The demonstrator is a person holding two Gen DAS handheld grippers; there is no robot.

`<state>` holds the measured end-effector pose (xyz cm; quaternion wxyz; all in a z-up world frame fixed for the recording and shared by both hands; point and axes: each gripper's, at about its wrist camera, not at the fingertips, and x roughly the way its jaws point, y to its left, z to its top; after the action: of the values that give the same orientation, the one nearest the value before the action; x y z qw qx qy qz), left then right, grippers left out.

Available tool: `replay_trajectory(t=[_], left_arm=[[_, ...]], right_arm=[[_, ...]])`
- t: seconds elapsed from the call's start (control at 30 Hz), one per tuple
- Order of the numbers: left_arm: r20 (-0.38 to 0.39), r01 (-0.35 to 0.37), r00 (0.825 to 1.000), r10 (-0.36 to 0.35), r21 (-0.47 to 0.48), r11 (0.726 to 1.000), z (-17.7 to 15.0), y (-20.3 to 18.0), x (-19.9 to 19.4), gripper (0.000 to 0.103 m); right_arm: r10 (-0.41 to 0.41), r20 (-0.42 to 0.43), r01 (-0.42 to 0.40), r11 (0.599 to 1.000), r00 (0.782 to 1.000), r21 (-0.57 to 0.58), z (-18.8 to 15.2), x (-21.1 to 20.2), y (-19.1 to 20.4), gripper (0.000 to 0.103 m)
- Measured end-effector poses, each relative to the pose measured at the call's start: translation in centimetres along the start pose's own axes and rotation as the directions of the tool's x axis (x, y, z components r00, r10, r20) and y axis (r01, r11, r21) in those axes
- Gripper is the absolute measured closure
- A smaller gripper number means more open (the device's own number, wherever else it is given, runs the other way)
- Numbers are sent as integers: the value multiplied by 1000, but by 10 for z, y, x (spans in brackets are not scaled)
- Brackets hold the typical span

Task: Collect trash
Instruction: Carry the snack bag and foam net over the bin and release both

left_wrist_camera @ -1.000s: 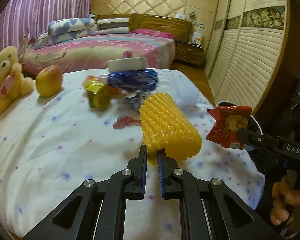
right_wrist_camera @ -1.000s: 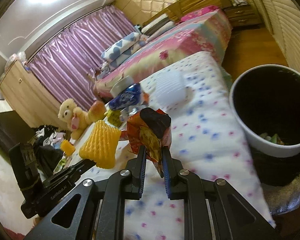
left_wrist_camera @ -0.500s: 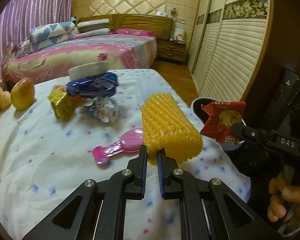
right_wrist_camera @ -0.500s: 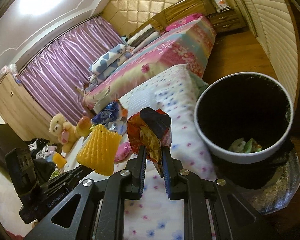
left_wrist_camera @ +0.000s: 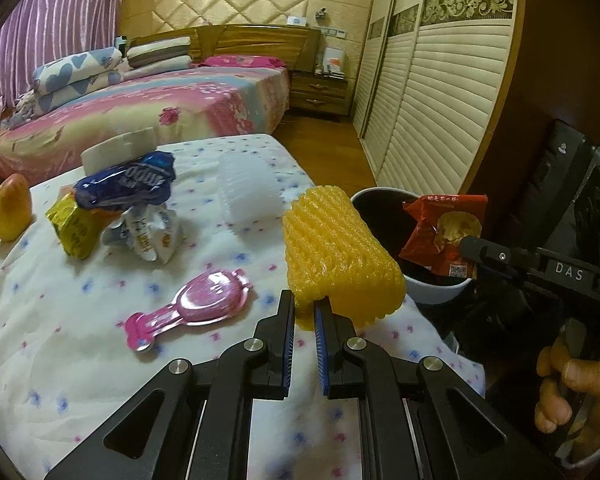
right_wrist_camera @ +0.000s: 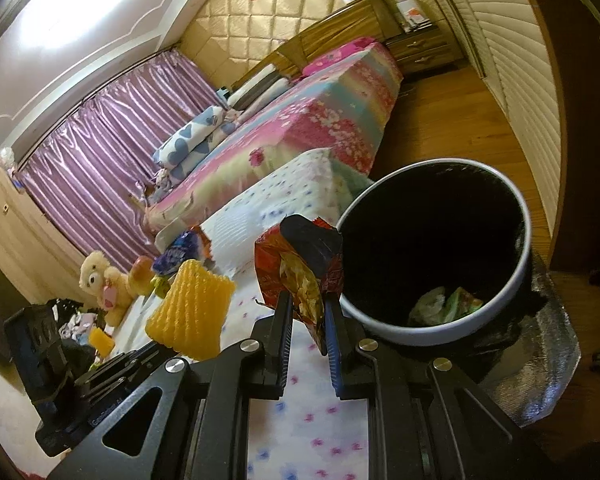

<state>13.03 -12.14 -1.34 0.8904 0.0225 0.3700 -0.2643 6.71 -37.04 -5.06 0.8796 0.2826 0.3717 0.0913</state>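
Note:
My left gripper [left_wrist_camera: 305, 308] is shut on the lower edge of a yellow foam fruit net [left_wrist_camera: 338, 264], held above the table's right edge. In the right wrist view the same yellow foam net [right_wrist_camera: 192, 316] hangs at the left. My right gripper [right_wrist_camera: 308, 312] is shut on a red snack wrapper [right_wrist_camera: 300, 272], right beside the rim of the white bin with a black liner [right_wrist_camera: 432, 260]. From the left wrist camera, the red wrapper [left_wrist_camera: 440, 232] hangs over the bin [left_wrist_camera: 436, 288]. Some trash lies at the bin's bottom.
On the spotted tablecloth [left_wrist_camera: 80, 340] lie a pink foil lid [left_wrist_camera: 188, 308], a white foam net [left_wrist_camera: 248, 188], a blue packet [left_wrist_camera: 128, 184], a yellow packet [left_wrist_camera: 74, 224], crumpled white wrappers [left_wrist_camera: 148, 232] and an apple [left_wrist_camera: 10, 208]. A bed [left_wrist_camera: 148, 104] stands behind.
Both grippers have swung to the right with their loads. The bin has come closer in both views, and the red wrapper now hangs at its rim. The pink foil lid has come into view.

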Motion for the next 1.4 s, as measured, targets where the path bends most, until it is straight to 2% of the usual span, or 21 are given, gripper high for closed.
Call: replay_trajectory(t=[0.53, 1.0, 1.4], left_arm=[[-35, 56, 998, -54, 50, 997, 22, -33, 53, 95], [-61, 61, 997, -56, 94, 994, 44, -61, 99, 94], [-80, 60, 995, -52, 101, 993, 54, -79, 125, 94]], right_arm=[[-112, 28, 110, 992, 993, 54, 19, -5, -46, 87], [-199, 8, 198, 979, 980, 41, 36, 8, -69, 87], [-225, -9, 225, 974, 974, 36, 46, 16, -80, 84]])
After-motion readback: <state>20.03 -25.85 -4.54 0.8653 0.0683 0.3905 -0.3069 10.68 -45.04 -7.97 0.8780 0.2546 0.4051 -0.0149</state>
